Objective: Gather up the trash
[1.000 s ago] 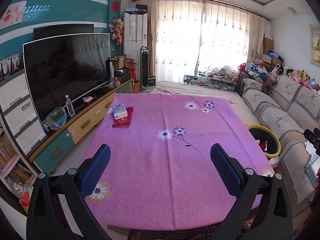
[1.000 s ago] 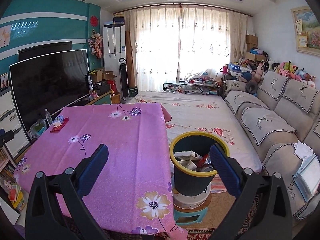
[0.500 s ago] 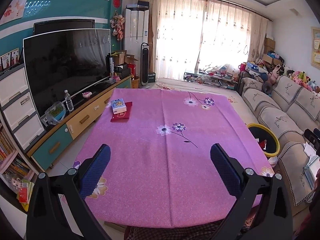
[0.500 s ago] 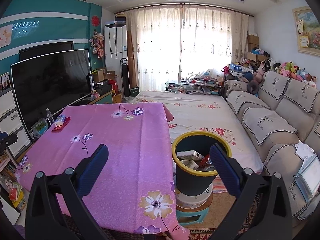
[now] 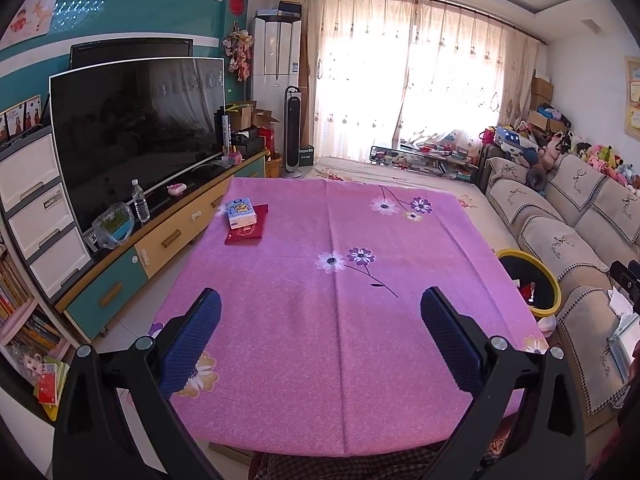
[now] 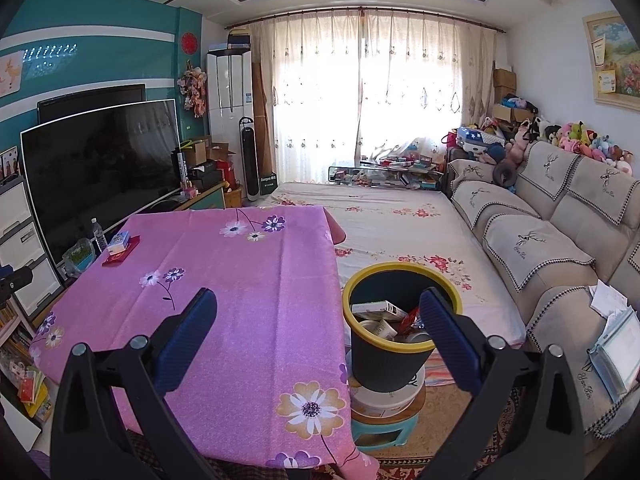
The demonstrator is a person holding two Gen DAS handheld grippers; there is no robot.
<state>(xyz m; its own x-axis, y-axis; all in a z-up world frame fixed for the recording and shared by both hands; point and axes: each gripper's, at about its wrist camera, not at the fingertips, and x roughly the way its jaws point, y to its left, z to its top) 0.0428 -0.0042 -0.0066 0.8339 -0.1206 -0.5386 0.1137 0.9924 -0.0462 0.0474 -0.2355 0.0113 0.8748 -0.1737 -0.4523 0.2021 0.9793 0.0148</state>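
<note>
Both grippers spread wide, holding nothing: left gripper (image 5: 320, 316) over the near half of the pink tablecloth (image 5: 340, 352), right gripper (image 6: 318, 316) level above the trash bin (image 6: 386, 356) off the table's right edge. Bin already holds cartons and cups. Only candidates we see on the cloth: tissue pack (image 5: 240, 211) on a red packet (image 5: 248, 231), far-left corner, well away. Pack looks light and soft, so we'd pinch across its short sides. Whether it counts as trash, we can't tell.
</note>
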